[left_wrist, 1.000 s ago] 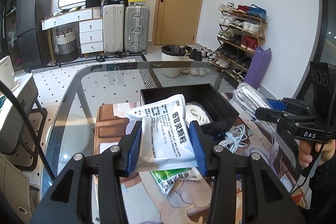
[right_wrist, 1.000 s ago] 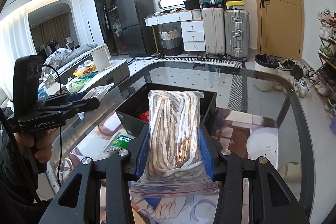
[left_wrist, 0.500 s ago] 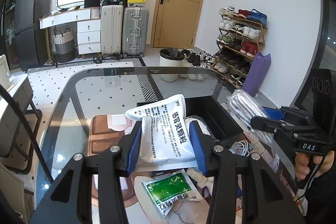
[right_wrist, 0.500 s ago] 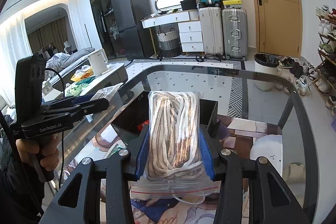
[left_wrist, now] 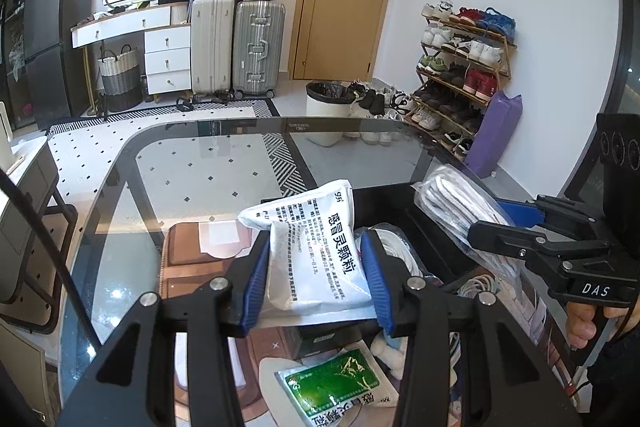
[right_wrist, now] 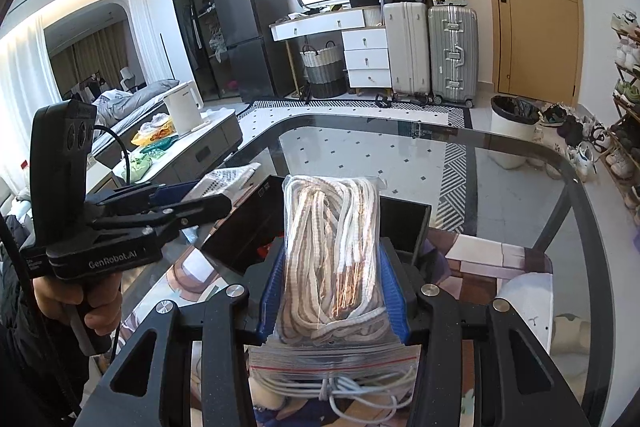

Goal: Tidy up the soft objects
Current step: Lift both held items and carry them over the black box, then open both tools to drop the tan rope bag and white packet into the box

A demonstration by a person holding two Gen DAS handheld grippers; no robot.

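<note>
My left gripper [left_wrist: 316,267] is shut on a white medicine pouch [left_wrist: 316,247] with black print and holds it up over the near side of a black storage box [left_wrist: 420,227] on the glass table [left_wrist: 200,163]. My right gripper [right_wrist: 332,279] is shut on a clear zip bag of beige rope [right_wrist: 332,239] and holds it above the same box [right_wrist: 240,227]. The bag also shows at the right of the left wrist view [left_wrist: 460,211]. White cord [left_wrist: 400,251] lies in the box.
A green sachet [left_wrist: 340,387] and a white cable bundle [right_wrist: 332,391] lie on the table below the grippers. A low white side table [right_wrist: 192,143] with a kettle stands to the left. Shoe rack [left_wrist: 460,75], bin and suitcases stand beyond the table.
Both grippers have risen and drawn back with their loads still held; the box and the green sachet now sit lower in both views.
</note>
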